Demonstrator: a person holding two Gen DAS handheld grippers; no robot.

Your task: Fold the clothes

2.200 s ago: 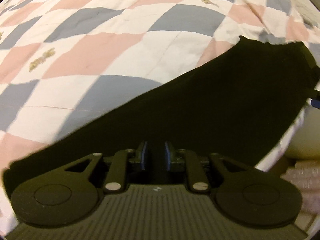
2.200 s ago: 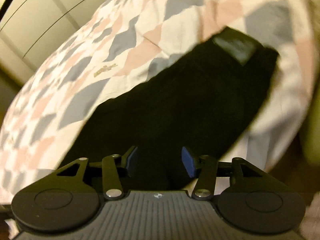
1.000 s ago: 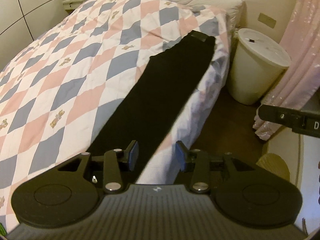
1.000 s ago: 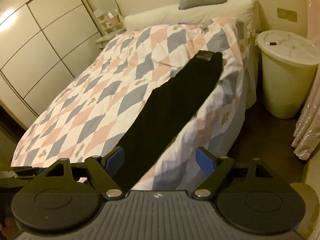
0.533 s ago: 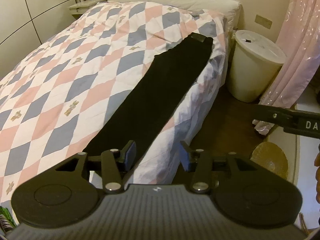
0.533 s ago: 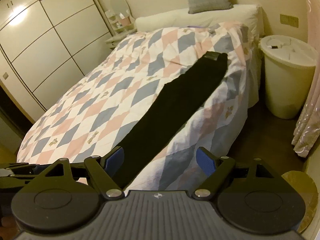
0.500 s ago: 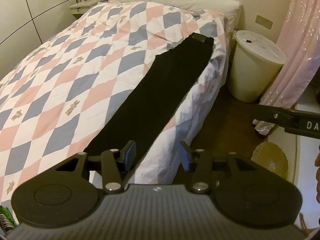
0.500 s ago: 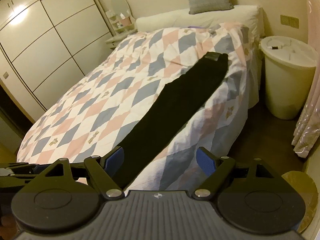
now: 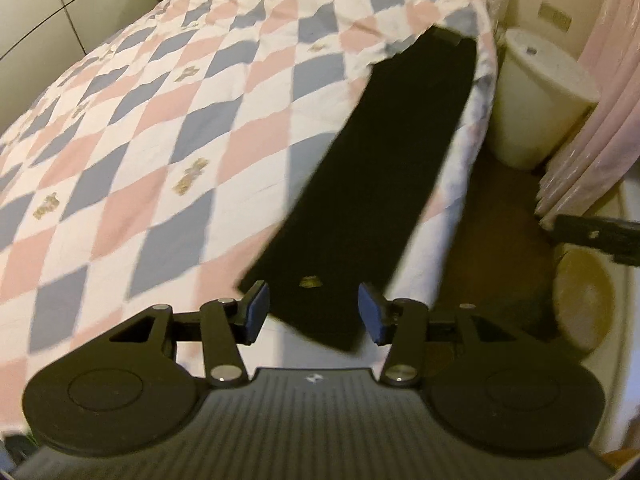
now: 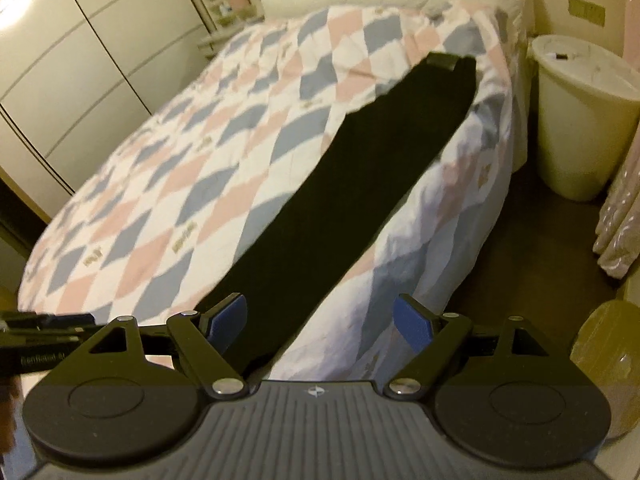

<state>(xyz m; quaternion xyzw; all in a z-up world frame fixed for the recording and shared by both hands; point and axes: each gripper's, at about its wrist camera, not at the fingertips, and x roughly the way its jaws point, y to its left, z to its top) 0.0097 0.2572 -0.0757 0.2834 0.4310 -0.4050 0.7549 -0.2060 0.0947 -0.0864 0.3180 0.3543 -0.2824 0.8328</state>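
Observation:
A long black pair of trousers [image 9: 384, 168] lies flat and folded lengthwise along the right edge of the bed, waistband at the far end; it also shows in the right wrist view [image 10: 360, 184]. My left gripper [image 9: 314, 314] is open and empty, just above the near hem of the trousers. My right gripper [image 10: 320, 320] is wide open and empty, held back from the near hem, above the bed's edge.
The bed has a pink, blue and white diamond quilt [image 9: 160, 120]. A white lidded bin [image 10: 584, 120] stands on the floor right of the bed, beside a pink curtain [image 9: 600, 112]. Wardrobe doors [image 10: 80, 60] line the left. A round tan object [image 9: 580, 300] lies on the floor.
Both grippers let go of the trousers and pulled back. In the last half second the left gripper has moved forward and down toward the near hem. Both stay open.

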